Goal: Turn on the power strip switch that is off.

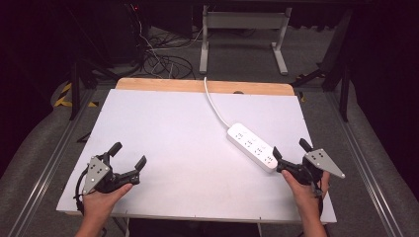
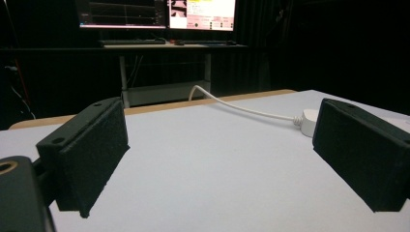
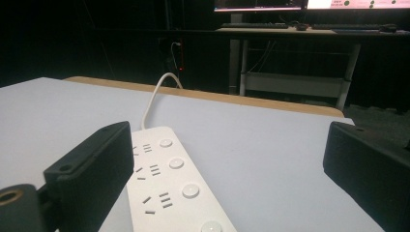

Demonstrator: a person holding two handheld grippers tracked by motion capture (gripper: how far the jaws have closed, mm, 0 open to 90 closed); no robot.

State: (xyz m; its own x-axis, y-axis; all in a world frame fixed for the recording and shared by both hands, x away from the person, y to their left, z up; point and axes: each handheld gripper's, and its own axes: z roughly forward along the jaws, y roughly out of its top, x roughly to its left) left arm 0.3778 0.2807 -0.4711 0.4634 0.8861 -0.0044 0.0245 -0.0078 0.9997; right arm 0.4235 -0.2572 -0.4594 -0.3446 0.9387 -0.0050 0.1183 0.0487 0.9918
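A white power strip [image 1: 252,146] lies slantwise on the right half of the white table [image 1: 188,138], its white cord [image 1: 213,101] running to the far edge. My right gripper [image 1: 289,148] rests at the strip's near end, open and holding nothing. In the right gripper view the power strip [image 3: 169,179] with its sockets and buttons passes beside the left jaw. My left gripper [image 1: 129,154] sits open at the table's front left, well away from the strip. The left gripper view has the cord [image 2: 241,107] and the strip's end [image 2: 307,121] ahead.
A wooden strip [image 1: 197,86] borders the table's far edge. Beyond it stand a desk frame [image 1: 242,34] and loose cables [image 1: 163,59] on the floor. Monitors [image 2: 159,12] glow on a desk in the dark background.
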